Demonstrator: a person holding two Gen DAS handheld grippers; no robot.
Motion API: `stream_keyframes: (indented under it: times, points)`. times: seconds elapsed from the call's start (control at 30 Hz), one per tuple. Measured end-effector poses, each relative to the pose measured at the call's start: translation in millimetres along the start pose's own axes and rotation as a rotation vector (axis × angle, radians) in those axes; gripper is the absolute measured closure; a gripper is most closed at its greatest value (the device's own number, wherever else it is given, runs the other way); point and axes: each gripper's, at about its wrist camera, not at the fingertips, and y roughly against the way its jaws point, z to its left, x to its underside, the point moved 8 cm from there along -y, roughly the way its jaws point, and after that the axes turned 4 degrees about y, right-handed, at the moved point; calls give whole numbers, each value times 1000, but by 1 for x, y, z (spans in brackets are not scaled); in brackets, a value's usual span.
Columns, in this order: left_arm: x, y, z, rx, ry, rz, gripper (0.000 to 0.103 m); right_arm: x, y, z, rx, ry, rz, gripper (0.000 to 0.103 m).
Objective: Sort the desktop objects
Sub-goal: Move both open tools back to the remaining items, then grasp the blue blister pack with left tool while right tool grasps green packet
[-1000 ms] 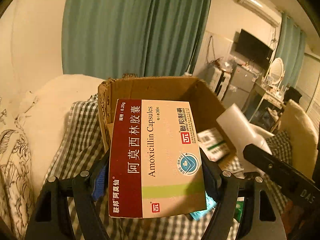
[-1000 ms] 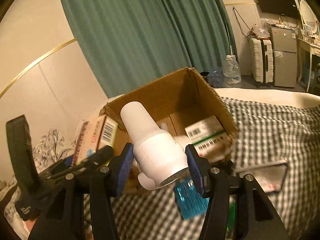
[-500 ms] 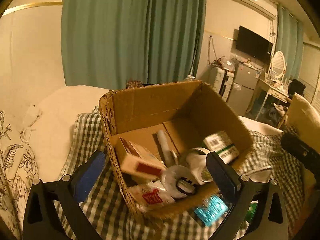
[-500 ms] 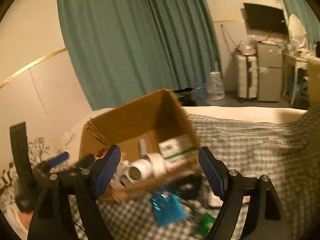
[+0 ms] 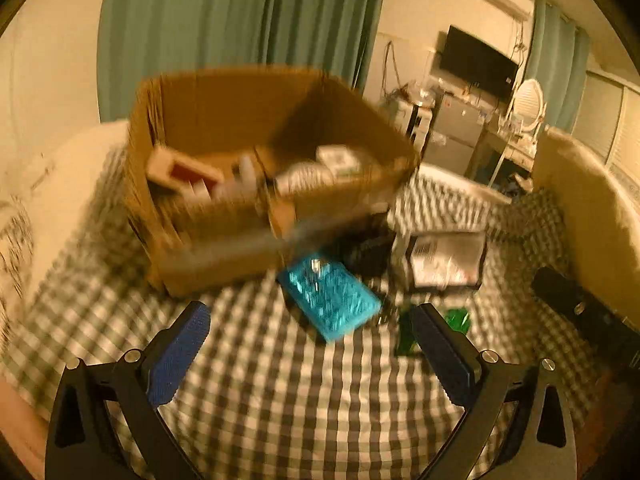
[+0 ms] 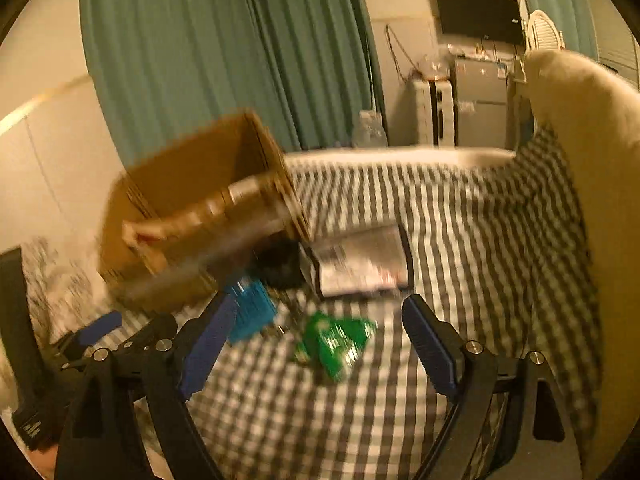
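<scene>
A brown cardboard box stands on the checked cloth and holds several packs and bottles, blurred; it also shows in the right wrist view. In front of it lie a blue blister pack, a green packet, a black object and a silver-fronted packet. My left gripper is open and empty, just short of the blue pack. My right gripper is open and empty, over the green packet. The left gripper's blue pad shows at lower left in the right wrist view.
A cream cushion rises at the right. A floral pillow lies at the left. Teal curtains, a TV and a small fridge stand behind. Both views are motion-blurred.
Both grippers opened: the amoxicillin box left my left gripper and the white bottle left my right, both now in the carton. Both grippers have since drawn back and down toward the cloth.
</scene>
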Motion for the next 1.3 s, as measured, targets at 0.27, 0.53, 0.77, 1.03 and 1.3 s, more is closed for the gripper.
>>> stream_keyframes:
  times: [0.27,0.53,0.77,1.03,1.3]
  points:
    - [31,-51,7,-42,-120,77,0,32,-67,-5,47,19,155,18]
    - [34,-71,11,14,-24,136,0,55,-102,-12,52,-4,293,51]
    - [34,-74,0,53,24,146,0,56,-89,-7,22,21,300,68]
    - [25,-75,1,11,106,143,0,41,-63,-17,16,-1,247,69]
    - [9,-97,-14,-3,147,113,0,30,-50,-17,-23,-7,220,69]
